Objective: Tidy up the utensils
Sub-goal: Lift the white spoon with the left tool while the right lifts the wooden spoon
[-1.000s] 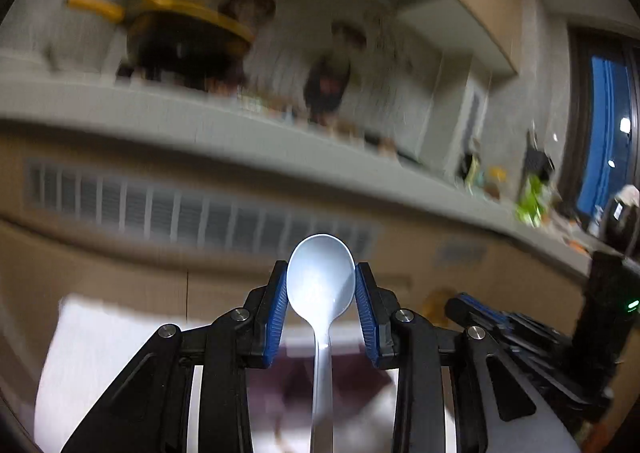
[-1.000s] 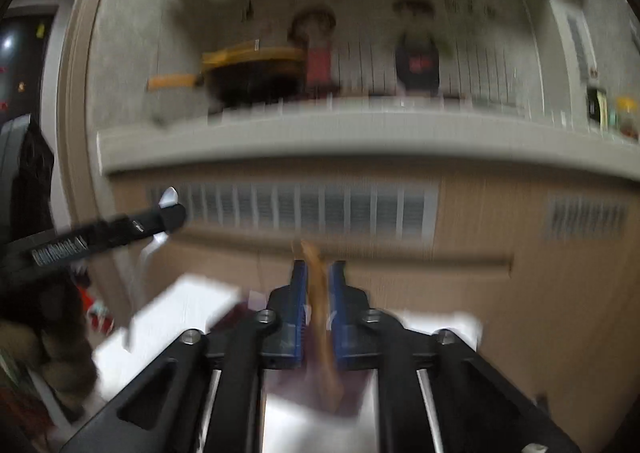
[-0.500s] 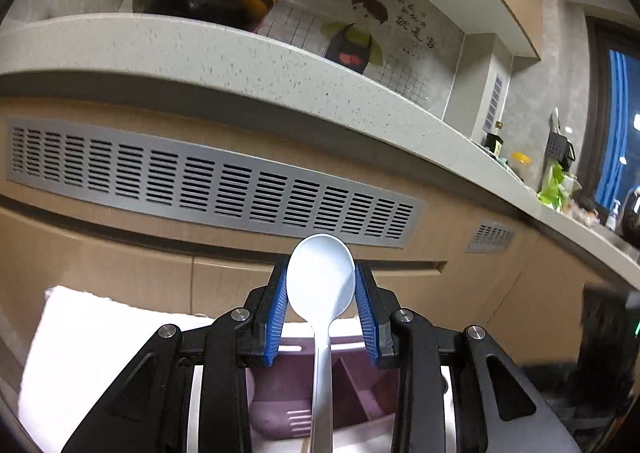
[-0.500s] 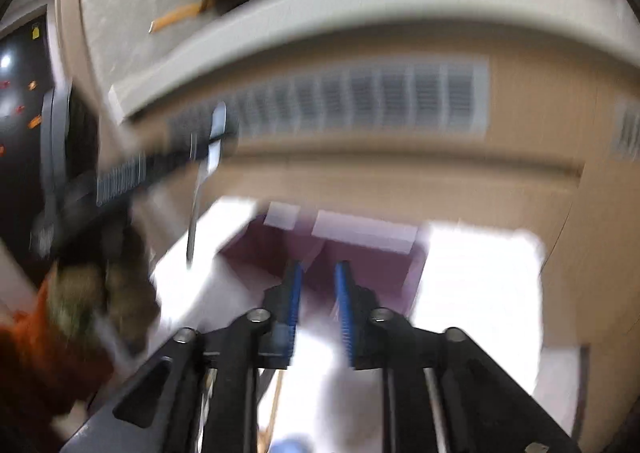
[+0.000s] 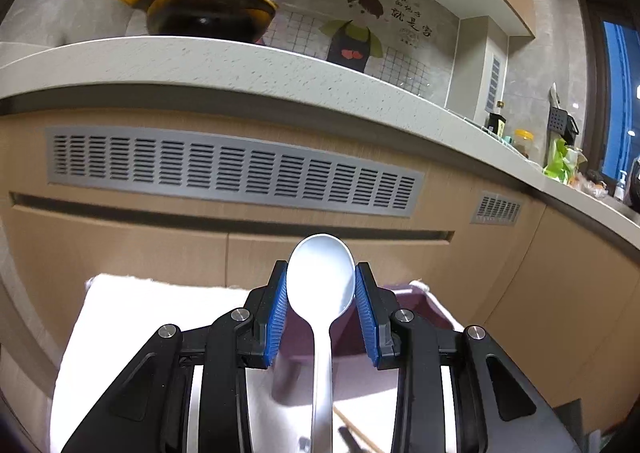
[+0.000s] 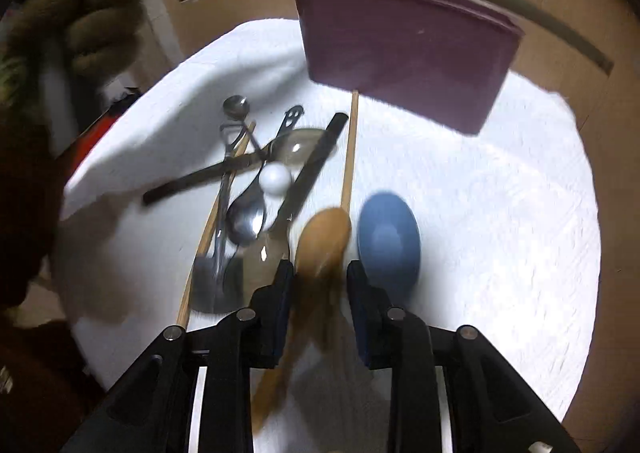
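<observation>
In the left wrist view, the left gripper (image 5: 320,305) holds a pale spoon (image 5: 320,281) by the sides of its bowl at lower centre, the blue pads pressing both edges and the handle running down out of frame. The grip is on a curved rim, so the spoon may pivot or slip as it goes toward the purple bin (image 5: 416,307), whose rim shows just behind the right finger.

In the right wrist view, a heap of metal and dark utensils (image 6: 256,189) lies at left centre on the white cloth (image 6: 500,213). At lower centre the right gripper (image 6: 320,293) is opening, with a blurred wooden spoon (image 6: 322,241) between its jaws; the pads do not appear to press it. It could drop onto the heap or the blue spoon (image 6: 388,241) just to the right. The purple bin (image 6: 404,49), upper centre, shows only its outer wall; its contents cannot be seen.
</observation>
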The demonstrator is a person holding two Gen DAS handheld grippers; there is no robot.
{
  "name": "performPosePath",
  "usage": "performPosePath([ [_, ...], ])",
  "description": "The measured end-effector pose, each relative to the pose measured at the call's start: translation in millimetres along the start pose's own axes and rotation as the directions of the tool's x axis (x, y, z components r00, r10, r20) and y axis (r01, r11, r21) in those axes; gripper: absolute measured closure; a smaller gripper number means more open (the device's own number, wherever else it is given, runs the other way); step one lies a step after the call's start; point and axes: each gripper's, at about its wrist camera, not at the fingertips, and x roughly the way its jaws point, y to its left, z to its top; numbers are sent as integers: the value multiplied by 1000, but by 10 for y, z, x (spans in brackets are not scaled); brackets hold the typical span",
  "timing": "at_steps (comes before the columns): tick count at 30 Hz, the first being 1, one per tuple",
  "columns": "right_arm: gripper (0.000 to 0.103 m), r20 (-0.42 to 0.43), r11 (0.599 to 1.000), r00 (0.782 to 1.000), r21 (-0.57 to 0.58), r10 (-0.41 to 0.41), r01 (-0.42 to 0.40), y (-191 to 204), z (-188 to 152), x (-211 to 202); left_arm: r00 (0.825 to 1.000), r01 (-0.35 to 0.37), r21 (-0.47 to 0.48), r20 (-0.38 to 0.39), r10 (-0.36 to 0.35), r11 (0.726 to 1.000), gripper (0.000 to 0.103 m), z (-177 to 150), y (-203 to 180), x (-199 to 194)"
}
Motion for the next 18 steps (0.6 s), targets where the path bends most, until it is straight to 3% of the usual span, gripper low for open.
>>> performPosePath([
  [3,71,4,999,1000,-27,-20,20,90,123,135,1000,-25,3,-15,25,1000,69,-54,30,-87],
  [8,75,11,999,999,-10,-38,38,60,260,125,998,-52,-14,-47,51,999,69,-200,135,-232],
  [13,75,129,999,992,31,10,-14,-131,269,-267,996,-36,-53,-87,31,998,69,-316,181,-216],
  [18,75,271,993,962,112,-4,-28,-364,343,-523,994,-5,-72,-107,-3,997,69,-344,121,-144],
])
